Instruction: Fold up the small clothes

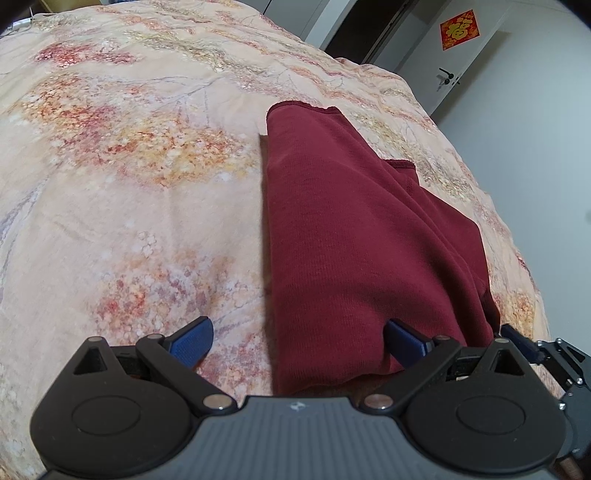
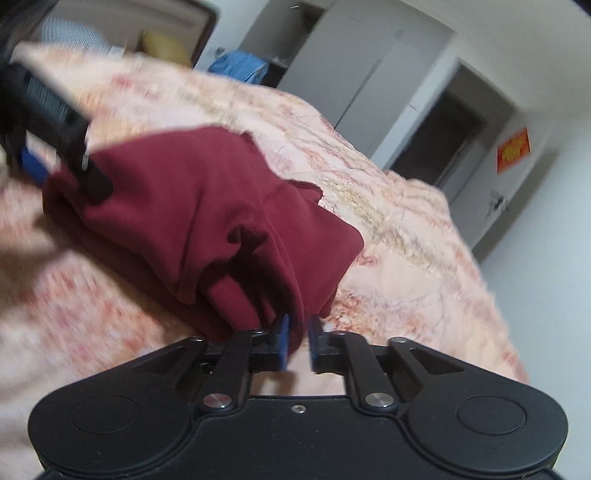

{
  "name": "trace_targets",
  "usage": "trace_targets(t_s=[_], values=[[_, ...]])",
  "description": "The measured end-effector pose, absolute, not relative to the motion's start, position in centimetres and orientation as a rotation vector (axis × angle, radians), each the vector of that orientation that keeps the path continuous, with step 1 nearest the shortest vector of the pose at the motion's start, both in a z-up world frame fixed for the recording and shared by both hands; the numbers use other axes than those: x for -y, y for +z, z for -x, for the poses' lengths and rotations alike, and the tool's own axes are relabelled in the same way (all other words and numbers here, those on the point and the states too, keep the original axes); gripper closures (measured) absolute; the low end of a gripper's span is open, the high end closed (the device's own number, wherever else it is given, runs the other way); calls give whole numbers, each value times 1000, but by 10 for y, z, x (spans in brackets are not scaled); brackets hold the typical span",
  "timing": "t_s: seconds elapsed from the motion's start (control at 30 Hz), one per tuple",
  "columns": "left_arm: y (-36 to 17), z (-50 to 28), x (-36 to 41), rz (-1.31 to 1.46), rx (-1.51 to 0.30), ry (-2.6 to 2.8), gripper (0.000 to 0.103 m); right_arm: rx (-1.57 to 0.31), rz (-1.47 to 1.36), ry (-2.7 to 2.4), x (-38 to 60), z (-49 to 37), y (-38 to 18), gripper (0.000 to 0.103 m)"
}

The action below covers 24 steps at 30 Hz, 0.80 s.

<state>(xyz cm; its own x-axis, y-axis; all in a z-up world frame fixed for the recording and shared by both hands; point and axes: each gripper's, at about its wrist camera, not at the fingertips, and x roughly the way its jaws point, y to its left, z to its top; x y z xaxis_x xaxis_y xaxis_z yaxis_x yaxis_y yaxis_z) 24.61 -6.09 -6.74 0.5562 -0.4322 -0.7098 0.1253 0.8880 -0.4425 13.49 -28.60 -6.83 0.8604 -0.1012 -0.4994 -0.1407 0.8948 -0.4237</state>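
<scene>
One maroon garment (image 1: 354, 236) lying folded on floral bedspread (image 1: 129, 166), two grippers working, left gripper (image 1: 299, 339) spreading wide, gripping nothing, right gripper (image 2: 297, 341) pinching garment's near edge

You will find one legible sign: a red diamond poster (image 1: 459, 29) on the door (image 1: 469, 62), bearing the gold character "福". From the right wrist it blurs beyond reading (image 2: 513, 149).

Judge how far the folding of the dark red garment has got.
Done: the dark red garment already lies doubled lengthwise on the floral bedspread. In hand: the right gripper pinches its near corner; the left gripper is open. Left: the final fold.
</scene>
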Motion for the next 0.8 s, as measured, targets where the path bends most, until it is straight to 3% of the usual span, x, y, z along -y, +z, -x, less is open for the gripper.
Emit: trace_targets(t_s=[0.1, 0.37, 0.47, 0.53, 0.57, 0.6, 0.8], values=[[-69, -246, 60, 367, -925, -344, 2, -535, 251, 41, 309, -132, -49, 54], [-70, -245, 60, 362, -920, -348, 1, -539, -169, 35, 365, -182, -27, 51], [-70, -246, 60, 361, -923, -349, 1, -580, -211, 45, 371, -216, -36, 60], [-70, -246, 59, 361, -924, -350, 1, -618, -250, 61, 372, -239, -44, 73], [-70, -246, 59, 362, -924, -351, 1, -634, -266, 75, 372, -247, -48, 91], [-70, -246, 59, 362, -925, -351, 1, -642, -268, 84, 373, -256, -51, 96], [-69, -246, 63, 349, -929, -347, 1, -490, -54, 74, 362, -272, -24, 98]])
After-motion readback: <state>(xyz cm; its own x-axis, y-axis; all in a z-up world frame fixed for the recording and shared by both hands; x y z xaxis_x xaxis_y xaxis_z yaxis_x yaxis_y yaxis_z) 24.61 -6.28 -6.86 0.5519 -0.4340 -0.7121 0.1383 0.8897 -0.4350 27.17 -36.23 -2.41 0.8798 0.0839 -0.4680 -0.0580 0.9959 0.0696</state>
